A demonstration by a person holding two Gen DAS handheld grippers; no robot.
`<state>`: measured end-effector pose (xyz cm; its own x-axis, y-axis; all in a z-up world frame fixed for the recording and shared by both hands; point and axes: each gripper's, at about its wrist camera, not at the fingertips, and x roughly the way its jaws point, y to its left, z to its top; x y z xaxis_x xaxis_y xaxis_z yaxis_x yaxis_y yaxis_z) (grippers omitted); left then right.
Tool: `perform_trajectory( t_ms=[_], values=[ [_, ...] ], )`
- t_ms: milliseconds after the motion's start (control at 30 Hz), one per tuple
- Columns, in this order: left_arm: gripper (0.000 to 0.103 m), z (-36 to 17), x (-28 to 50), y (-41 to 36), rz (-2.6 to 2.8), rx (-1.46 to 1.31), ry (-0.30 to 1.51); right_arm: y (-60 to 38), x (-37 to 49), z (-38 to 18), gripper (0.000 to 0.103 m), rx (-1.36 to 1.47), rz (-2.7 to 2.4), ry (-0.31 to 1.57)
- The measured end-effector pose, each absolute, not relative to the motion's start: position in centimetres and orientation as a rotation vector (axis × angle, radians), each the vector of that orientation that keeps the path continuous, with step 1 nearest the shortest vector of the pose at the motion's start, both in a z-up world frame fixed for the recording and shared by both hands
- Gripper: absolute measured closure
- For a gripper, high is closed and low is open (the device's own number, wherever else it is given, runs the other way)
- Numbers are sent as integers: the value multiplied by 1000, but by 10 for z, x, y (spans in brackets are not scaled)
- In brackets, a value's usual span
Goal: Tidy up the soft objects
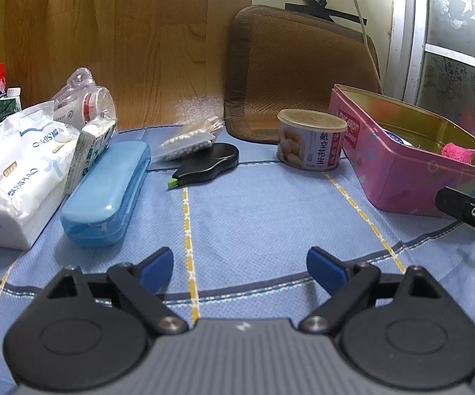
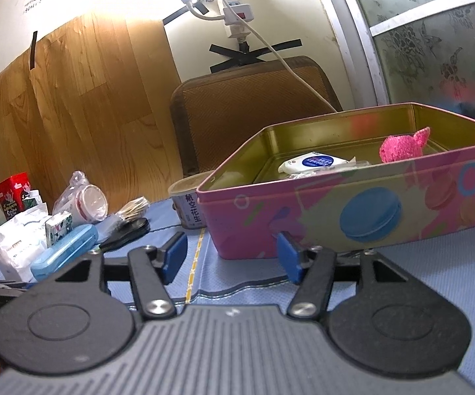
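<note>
pink tin [image 2: 352,217]: right of cloth, holds pink sponge [image 2: 402,148], wipes packet [image 2: 316,161] | tissue pack [image 1: 16,177]: far left, long axis running away, nearer left gripper [image 1: 240,268] | left gripper: jaws wide, empty | right gripper [image 2: 230,256]: jaws apart, empty, just before tin

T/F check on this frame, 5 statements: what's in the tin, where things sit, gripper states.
1. The pink tin holds a pink sponge. True.
2. The left gripper is shut on the blue case. False: it is open, nothing between its fingers; the case lies on the cloth ahead to its left.
3. The peanut can stands upright beside the tin. True.
4. The tissue pack lies inside the tin. False: it sits on the cloth's left side.
5. The right gripper holds the sponge. False: it is open and holds nothing.
</note>
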<state>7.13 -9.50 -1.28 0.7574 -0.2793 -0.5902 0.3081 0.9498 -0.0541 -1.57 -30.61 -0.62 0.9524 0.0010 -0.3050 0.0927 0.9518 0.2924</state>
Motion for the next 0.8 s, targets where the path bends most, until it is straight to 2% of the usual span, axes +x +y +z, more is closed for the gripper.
perform_trajectory(
  t_ms=[800],
  values=[
    [5,-12,71,-94,-346,58,626,-318,-14,-9,40,395,-50,324]
  ],
)
